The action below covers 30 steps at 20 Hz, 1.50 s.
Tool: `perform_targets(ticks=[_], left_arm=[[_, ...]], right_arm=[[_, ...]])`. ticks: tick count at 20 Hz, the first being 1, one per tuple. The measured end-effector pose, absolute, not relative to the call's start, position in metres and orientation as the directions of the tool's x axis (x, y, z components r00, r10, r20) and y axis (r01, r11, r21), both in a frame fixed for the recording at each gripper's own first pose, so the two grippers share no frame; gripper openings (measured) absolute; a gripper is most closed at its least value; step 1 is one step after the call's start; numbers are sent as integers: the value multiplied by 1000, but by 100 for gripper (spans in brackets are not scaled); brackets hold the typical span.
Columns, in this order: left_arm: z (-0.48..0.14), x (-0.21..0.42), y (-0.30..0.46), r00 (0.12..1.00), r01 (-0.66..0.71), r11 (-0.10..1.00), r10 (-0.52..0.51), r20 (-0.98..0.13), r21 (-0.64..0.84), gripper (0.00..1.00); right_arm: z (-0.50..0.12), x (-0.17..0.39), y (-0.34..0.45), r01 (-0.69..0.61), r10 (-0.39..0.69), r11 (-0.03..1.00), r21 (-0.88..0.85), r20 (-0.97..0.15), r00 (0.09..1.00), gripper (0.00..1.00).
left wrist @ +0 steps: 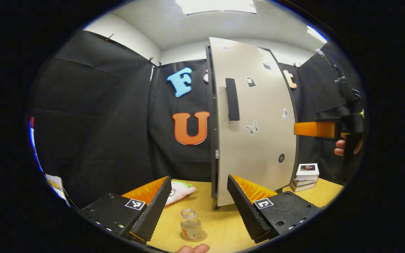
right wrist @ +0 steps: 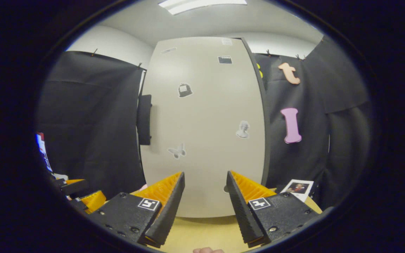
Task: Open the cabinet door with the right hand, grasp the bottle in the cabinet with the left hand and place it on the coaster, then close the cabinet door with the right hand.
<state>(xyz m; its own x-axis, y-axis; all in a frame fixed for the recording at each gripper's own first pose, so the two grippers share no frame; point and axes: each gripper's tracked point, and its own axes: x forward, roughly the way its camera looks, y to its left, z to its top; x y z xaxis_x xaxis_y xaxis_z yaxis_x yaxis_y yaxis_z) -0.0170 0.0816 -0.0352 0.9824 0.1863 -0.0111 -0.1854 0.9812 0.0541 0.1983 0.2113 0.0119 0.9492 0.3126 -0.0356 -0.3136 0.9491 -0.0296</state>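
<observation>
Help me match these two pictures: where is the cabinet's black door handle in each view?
Left gripper view: door handle just right of centre, by the cabinet door's left edge.
Right gripper view: door handle left of centre, also at the door's left edge.
Shared landmark: butterfly sticker, below and right of the handle in both.

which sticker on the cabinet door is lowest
The round dark sticker sits lowest on the cabinet door, under the butterfly sticker.
</observation>
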Motion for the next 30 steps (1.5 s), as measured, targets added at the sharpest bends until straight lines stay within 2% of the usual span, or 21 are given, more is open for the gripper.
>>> perform_targets(ticks=[3,5,7,9,12,13,14,23,30], left_arm=[[-30,-18,60,988,-154,987,154,-8,34,96],[-28,-19,47,990,-138,990,138,-10,26,96],[-28,-24,37,994,-114,993,114,-3,30,96],[-24,-27,25,998,-68,997,68,8,41,96],[-17,-31,18,998,-59,997,58,12,47,96],[-14,-30,15,998,-62,997,61,20,44,100],[-13,-29,13,998,-62,997,61,23,37,96],[-4,-27,4,997,-64,996,61,44,65,96],[-7,-35,14,996,-76,993,73,45,85,96]], right_arm=[[-4,167,168,-256,257,966,24,-100,961,78],[-11,153,130,-182,183,983,24,-110,977,78],[-17,143,97,-108,110,994,19,-103,989,78],[-16,132,87,-104,106,994,27,-75,992,76],[-17,119,67,-52,52,999,4,-34,998,80],[-16,116,66,-45,45,999,-1,-30,999,78],[-15,114,66,-41,41,999,1,-28,999,81],[0,117,77,-85,85,996,39,8,996,83],[5,116,75,-76,76,996,43,20,997,83]])
